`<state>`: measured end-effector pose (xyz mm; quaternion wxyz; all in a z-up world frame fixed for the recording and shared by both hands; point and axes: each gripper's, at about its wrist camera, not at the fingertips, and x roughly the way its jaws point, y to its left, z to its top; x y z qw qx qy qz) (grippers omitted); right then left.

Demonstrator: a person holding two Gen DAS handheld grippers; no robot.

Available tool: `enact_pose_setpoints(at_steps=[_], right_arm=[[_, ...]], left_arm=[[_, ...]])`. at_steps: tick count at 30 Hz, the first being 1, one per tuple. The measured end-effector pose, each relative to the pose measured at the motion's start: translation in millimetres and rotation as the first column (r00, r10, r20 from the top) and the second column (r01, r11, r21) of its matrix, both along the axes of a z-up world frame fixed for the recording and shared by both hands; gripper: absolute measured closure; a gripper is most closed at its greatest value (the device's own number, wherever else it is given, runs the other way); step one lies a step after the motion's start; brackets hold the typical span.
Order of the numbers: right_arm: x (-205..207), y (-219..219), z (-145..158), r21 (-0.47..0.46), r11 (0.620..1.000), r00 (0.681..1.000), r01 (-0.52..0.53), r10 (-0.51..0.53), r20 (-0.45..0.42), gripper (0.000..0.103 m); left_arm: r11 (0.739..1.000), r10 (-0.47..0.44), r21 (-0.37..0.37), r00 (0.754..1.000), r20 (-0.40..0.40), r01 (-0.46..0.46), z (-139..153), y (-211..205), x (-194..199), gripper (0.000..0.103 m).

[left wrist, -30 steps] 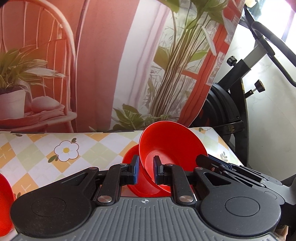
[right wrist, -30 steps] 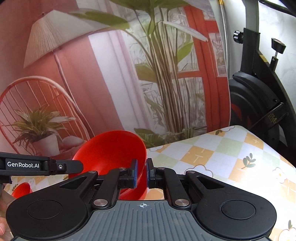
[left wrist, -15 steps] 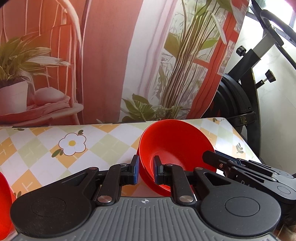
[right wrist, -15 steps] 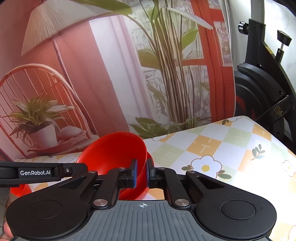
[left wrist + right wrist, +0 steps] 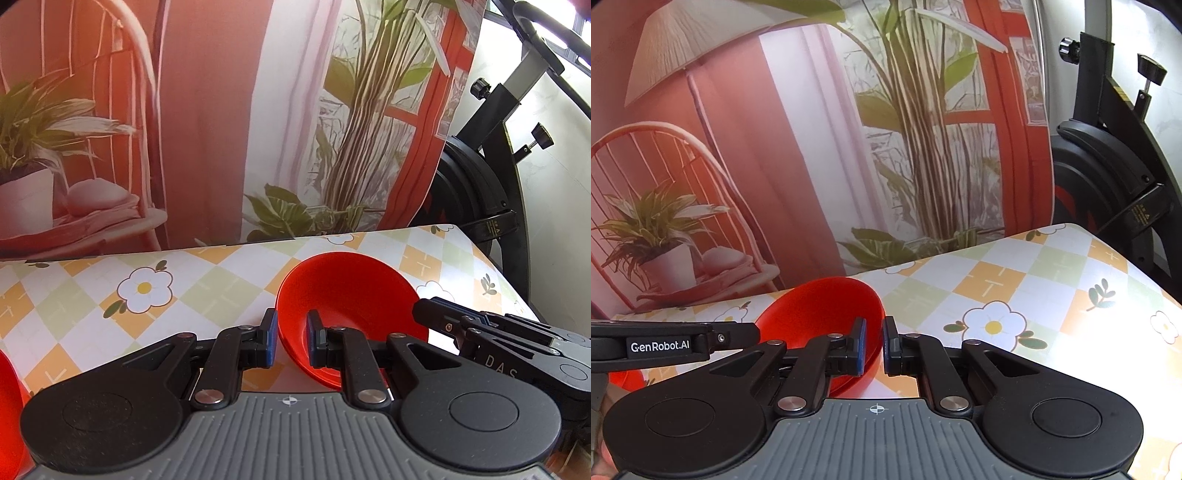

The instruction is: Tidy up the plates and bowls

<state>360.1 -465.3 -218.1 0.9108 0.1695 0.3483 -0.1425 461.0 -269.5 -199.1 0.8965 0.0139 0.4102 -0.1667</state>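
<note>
The red bowl is seated on the checked counter; its rim is straddled, ungripped, by the parted left gripper and right gripper fingers.

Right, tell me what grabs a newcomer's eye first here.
The red bowl on the checked flower tablecloth, with the left gripper and the right gripper straddling opposite sides of its rim. Behind the table hangs a painted backdrop of plants and a chair; a black exercise bike stands at the far right.
</note>
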Motion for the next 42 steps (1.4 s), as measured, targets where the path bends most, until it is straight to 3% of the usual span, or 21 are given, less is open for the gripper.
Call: enact_pose_setpoints(at_steps=[14, 30, 42], right_arm=[[-24, 13, 23, -0.005, 1.0, 1.0, 0.02, -0.02, 0.01, 0.092], [-63, 58, 57, -0.025, 1.0, 1.0, -0.014, 0.014, -0.004, 0.092], [-63, 114, 65, 0.002, 0.997, 0.997, -0.071, 0.071, -0.024, 0.091]], left_arm=[[0.999, 0.033, -0.016, 0.999, 0.014, -0.032, 31, 39, -28, 0.085], [0.986, 0.153, -0.063, 0.988, 0.023, -0.152, 68, 151, -96, 0.085], [0.967, 0.249, -0.068, 0.967, 0.054, -0.245, 83, 242, -131, 0.085]])
